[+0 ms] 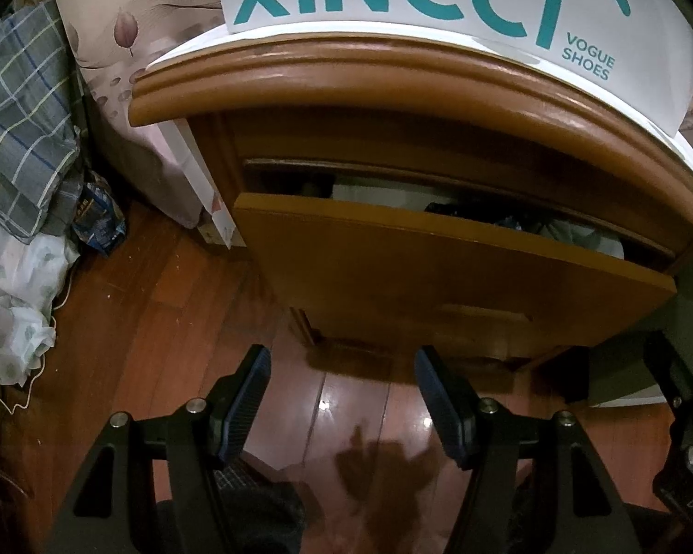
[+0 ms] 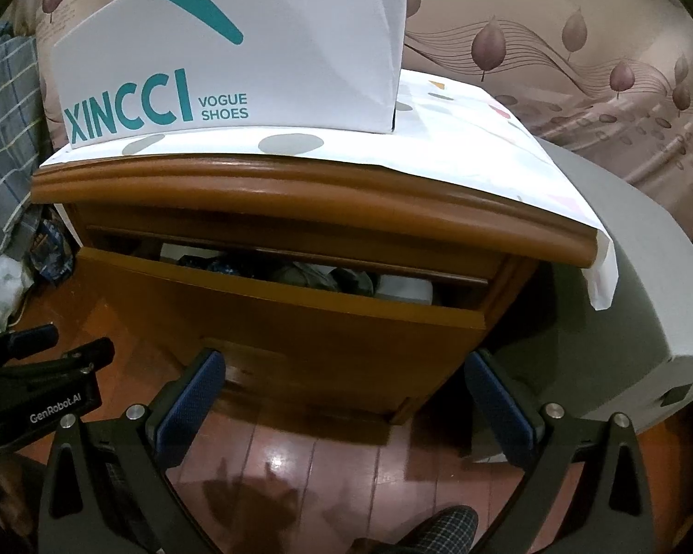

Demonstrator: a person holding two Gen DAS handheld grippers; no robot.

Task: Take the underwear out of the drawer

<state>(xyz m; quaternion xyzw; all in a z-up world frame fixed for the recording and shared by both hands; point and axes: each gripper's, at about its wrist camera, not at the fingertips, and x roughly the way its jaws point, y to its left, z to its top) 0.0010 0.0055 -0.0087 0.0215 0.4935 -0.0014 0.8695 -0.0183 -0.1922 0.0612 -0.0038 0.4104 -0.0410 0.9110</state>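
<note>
A wooden nightstand drawer [image 1: 439, 267] is pulled partly out; it also shows in the right wrist view [image 2: 277, 323]. Dark and pale folded clothes [image 2: 319, 277] lie inside, seen through the narrow gap; they show in the left wrist view [image 1: 522, 224] too. I cannot tell which piece is underwear. My left gripper [image 1: 342, 397] is open and empty, low in front of the drawer, above the floor. My right gripper [image 2: 346, 397] is open and empty, also in front of the drawer front. The left gripper shows at the left edge of the right wrist view [image 2: 46, 360].
A white XINCCI shoe box [image 2: 254, 60] stands on the nightstand's cloth-covered top [image 2: 462, 147]. Plaid bedding [image 1: 18, 129] and a bag [image 1: 97, 217] lie at left. A grey box [image 2: 623, 304] stands right of the nightstand. Wooden floor [image 1: 171, 323] below.
</note>
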